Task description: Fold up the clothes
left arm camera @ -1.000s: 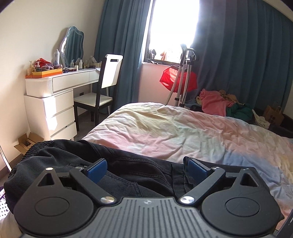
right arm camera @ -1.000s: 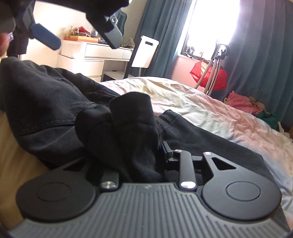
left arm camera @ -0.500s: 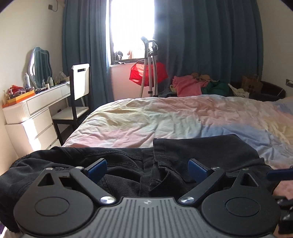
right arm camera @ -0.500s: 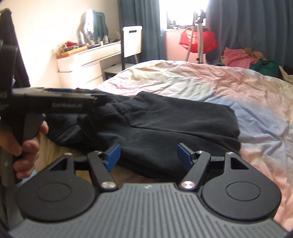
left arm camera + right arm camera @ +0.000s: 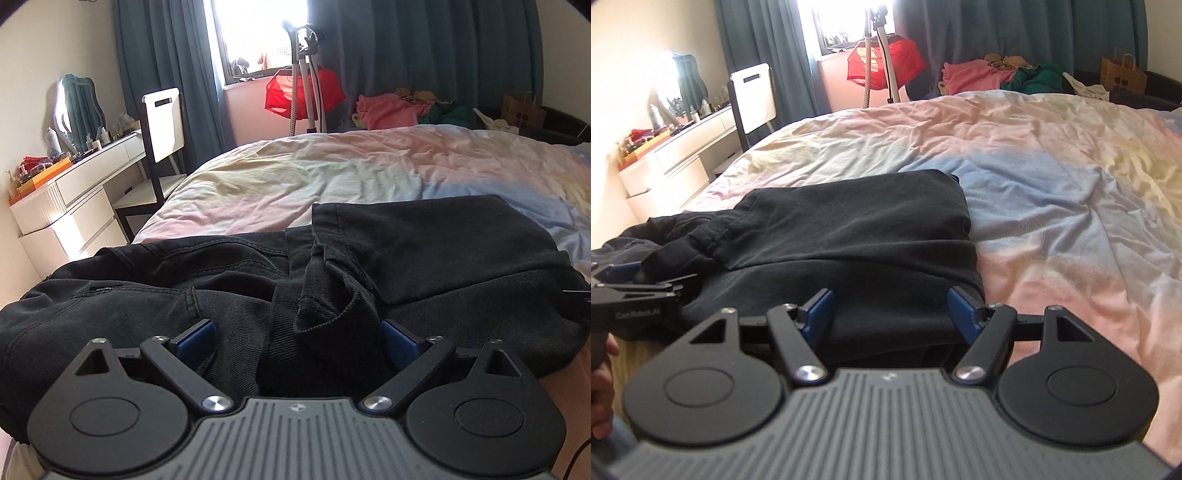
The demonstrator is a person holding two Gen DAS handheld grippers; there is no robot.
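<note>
Black trousers (image 5: 424,251) lie folded on the pastel bedspread (image 5: 332,173) at the near edge of the bed. My left gripper (image 5: 297,336) is open low over the waist end. A bunched fold of black cloth lies between its blue pads without being pinched. In the right wrist view the folded trousers (image 5: 857,229) lie flat. My right gripper (image 5: 890,310) is open over their near right corner, with cloth under the pads. The left gripper (image 5: 639,278) and the hand (image 5: 602,369) holding it show at that view's left edge.
A white dresser (image 5: 74,192) with bottles and a mirror stands at the left, with a chair (image 5: 162,129) beside it. Beyond the bed are a garment steamer with a red item (image 5: 306,92), a pile of clothes (image 5: 399,107) and a paper bag (image 5: 524,110).
My right gripper has let go of the bunched black cloth, opened and swung right. My left gripper has come down onto the trousers, which now lie folded flat.
</note>
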